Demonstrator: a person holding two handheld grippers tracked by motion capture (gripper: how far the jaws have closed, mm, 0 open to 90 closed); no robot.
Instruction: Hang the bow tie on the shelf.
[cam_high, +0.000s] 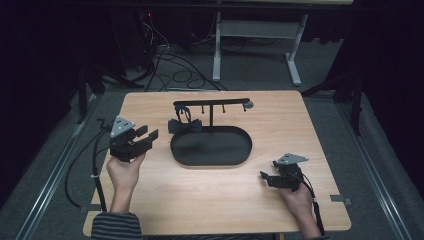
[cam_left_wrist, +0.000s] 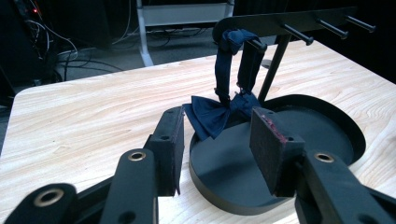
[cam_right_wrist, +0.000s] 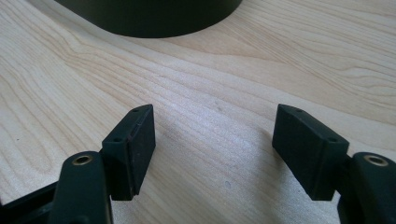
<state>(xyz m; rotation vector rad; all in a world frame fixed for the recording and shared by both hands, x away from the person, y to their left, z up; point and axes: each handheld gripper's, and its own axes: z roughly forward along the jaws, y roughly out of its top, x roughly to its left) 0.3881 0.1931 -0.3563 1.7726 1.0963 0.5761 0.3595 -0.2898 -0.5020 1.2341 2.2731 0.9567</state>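
Note:
A dark blue bow tie (cam_high: 184, 125) (cam_left_wrist: 215, 114) hangs by its strap from the left peg of a black rack (cam_high: 212, 104) (cam_left_wrist: 285, 21). The rack rises from the back of a black oval tray (cam_high: 235, 150) (cam_left_wrist: 327, 135) in the middle of the wooden table. My left gripper (cam_high: 149, 134) (cam_left_wrist: 217, 144) is held left of the tray, open, pointing at the bow tie with a gap left to it. My right gripper (cam_high: 265, 179) (cam_right_wrist: 215, 140) rests low at the table's front right, open over bare wood, its jaws wide apart and empty.
The wooden table (cam_high: 150, 200) has bare wood around the tray. Several empty pegs (cam_left_wrist: 327, 27) stick out along the rack bar. Beyond the far edge lie cables (cam_high: 175, 70) and a white table frame (cam_high: 260, 30) on grey floor.

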